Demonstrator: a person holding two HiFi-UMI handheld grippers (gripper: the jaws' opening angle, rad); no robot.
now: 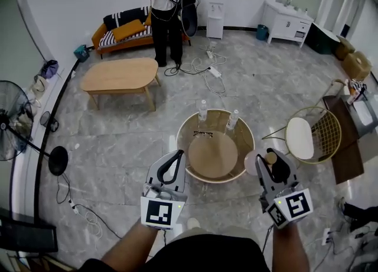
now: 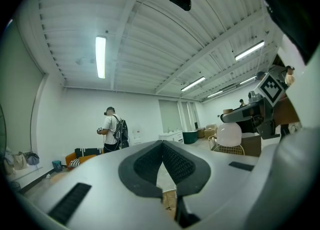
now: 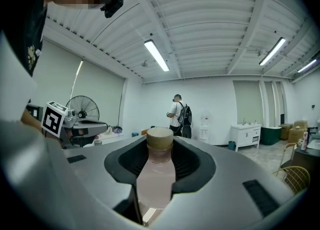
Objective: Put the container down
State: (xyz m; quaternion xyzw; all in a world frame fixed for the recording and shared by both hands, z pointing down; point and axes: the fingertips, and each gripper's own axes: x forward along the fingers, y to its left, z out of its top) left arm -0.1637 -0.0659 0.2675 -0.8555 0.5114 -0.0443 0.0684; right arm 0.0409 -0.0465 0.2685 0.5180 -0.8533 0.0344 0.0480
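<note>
My right gripper (image 3: 160, 149) holds its jaws clamped on the pale pink, tan-capped container (image 3: 156, 174), upright near the round bench (image 1: 243, 128), while my left gripper (image 2: 162, 147) keeps its jaws together.

- Left gripper (image 1: 175, 159): pointed level and forward, jaw tips closed together, nothing between them.
- Right gripper (image 1: 275, 164): pointed roughly level, jaws clamped on the container (image 3: 156, 174).

Your right gripper (image 3: 160, 150) clamps a pale pink bottle (image 3: 155, 181), its tan cap (image 3: 159, 137) uppermost; a person (image 3: 179, 116) with a backpack stands beyond.
</note>
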